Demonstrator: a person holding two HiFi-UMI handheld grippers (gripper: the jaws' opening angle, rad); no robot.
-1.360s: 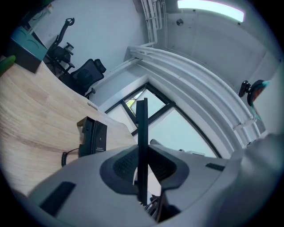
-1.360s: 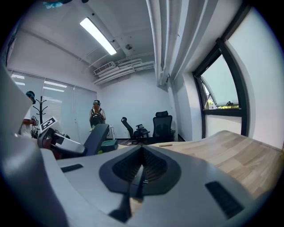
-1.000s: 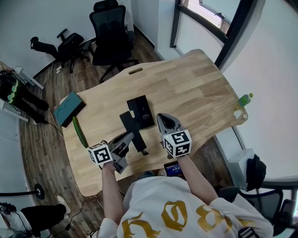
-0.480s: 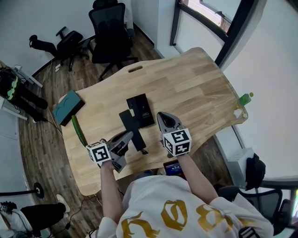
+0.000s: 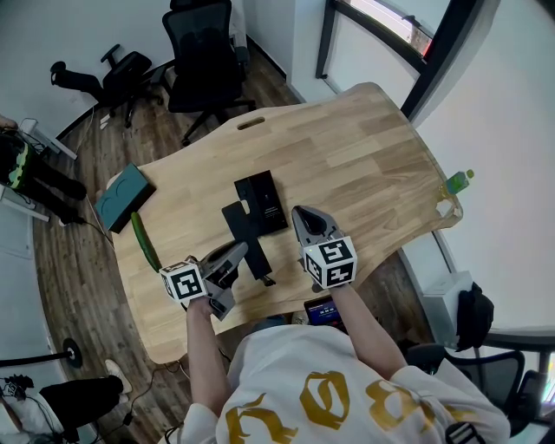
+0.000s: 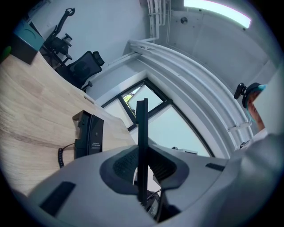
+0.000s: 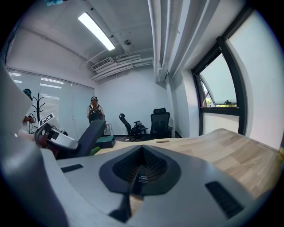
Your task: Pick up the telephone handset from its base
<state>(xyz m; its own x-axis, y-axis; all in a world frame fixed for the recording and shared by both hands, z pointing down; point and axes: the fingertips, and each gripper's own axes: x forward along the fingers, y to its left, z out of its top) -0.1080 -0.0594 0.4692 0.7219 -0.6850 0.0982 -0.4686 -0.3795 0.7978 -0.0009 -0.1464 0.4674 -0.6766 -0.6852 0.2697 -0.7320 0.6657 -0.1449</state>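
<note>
**Ana:** Handset (image 5: 243, 230) first. Where is it?

**Ben:** Pinched in the left gripper (image 5: 240, 254). In the left gripper view the handset runs edge-on as a thin black bar between the two pads, which press on it from either side. The right gripper view shows it as a dark slab tilted up above the desk. So I judge it clear of the telephone base (image 5: 263, 201), which lies flat just beyond it, toward the middle of the desk.

**Ana:** Then the pick-up is done?

**Ben:** As good as, by my reading: it is gripped and off its cradle. The coiled cord (image 6: 60, 156) lies on the wood beside the base. At most it needs carrying higher or away, and the cord could tug at the base then.

**Ana:** And the other hand?

**Ben:** The right gripper (image 5: 305, 215) hangs just to the right of the base, its jaws drawn together at the tips with nothing between them.

**Ana:** Surroundings?

**Ben:** A pale wooden desk (image 5: 364, 156). A teal box (image 5: 124, 195) and a long green thing (image 5: 146, 243) sit at its left edge, well apart from the phone. Black office chairs (image 5: 204, 61) stand on plank flooring beyond, and there is a window (image 5: 390, 26) to the right. A green bottle (image 5: 457, 184) is by the desk's right edge, and a person (image 7: 94, 113) stands at the far wall.
</note>
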